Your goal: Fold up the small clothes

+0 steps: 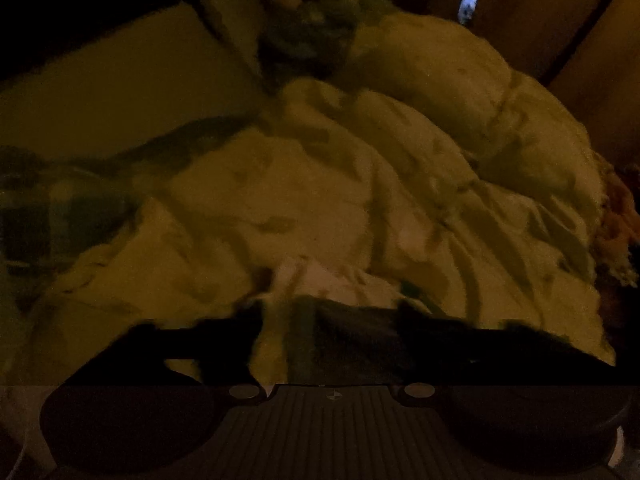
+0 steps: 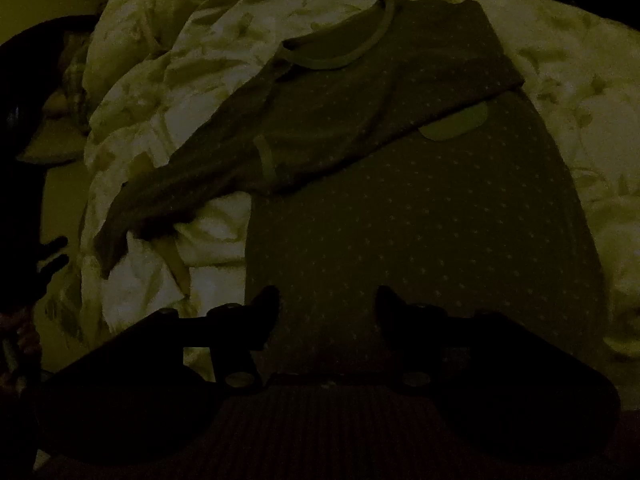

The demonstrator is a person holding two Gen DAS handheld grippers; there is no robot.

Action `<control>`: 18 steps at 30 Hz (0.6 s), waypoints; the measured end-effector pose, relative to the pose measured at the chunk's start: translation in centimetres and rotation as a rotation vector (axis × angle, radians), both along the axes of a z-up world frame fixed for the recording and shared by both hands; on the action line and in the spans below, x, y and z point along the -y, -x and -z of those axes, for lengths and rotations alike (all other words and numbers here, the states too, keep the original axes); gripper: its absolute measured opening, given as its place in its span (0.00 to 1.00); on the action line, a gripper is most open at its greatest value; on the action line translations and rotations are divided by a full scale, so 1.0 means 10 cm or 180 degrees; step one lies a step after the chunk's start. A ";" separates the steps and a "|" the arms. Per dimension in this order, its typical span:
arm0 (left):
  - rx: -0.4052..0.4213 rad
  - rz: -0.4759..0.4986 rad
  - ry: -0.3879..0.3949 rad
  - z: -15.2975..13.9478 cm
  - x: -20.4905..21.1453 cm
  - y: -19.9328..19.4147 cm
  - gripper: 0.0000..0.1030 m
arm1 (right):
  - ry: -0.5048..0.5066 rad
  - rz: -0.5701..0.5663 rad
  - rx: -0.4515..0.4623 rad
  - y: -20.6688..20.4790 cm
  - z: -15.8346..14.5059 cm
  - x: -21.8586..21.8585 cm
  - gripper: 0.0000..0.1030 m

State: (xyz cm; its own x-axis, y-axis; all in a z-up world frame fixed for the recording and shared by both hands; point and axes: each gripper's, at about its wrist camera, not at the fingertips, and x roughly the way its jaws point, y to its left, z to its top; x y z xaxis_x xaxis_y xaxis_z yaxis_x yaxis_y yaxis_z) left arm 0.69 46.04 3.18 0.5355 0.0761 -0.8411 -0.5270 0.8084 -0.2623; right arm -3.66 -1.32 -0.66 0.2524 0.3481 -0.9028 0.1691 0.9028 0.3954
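The scene is very dark. A small dark dotted garment (image 2: 420,208) with a pale neckband (image 2: 344,60) lies spread on a rumpled pale floral quilt (image 2: 192,92); one sleeve (image 2: 168,200) stretches out left, the other is folded across the chest. My right gripper (image 2: 328,308) is open, its jaws wide apart over the garment's lower hem, with cloth showing between them. In the left wrist view my left gripper (image 1: 332,320) hovers low over the quilt (image 1: 320,180), with a strip of dark cloth (image 1: 352,340) between its fingers; whether they pinch it is unclear.
A flat pale surface (image 1: 120,92) lies beyond the quilt at upper left. Dark patterned fabric (image 1: 312,28) sits at the quilt's far edge. A small bright light (image 1: 468,4) glows at the back. A dark object (image 2: 24,160) fills the left edge of the right wrist view.
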 end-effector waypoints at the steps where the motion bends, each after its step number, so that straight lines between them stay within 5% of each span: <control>1: -0.0041 -0.0025 0.0011 0.02 -0.03 0.00 1.00 | 0.0010 0.0033 -0.0013 0.01 0.01 0.02 0.58; 10: -0.0289 -0.0043 0.0631 0.33 -0.06 -0.03 1.00 | 0.0016 0.0192 -0.0153 0.14 0.11 0.12 0.58; 16: -0.0130 -0.0323 0.1504 0.40 -0.09 0.19 1.00 | 0.0028 0.0205 -0.0147 0.16 0.11 0.13 0.62; 18: -0.0252 -0.0397 0.1576 0.53 -0.08 0.24 1.00 | 0.0020 0.0221 -0.0159 0.16 0.12 0.13 0.62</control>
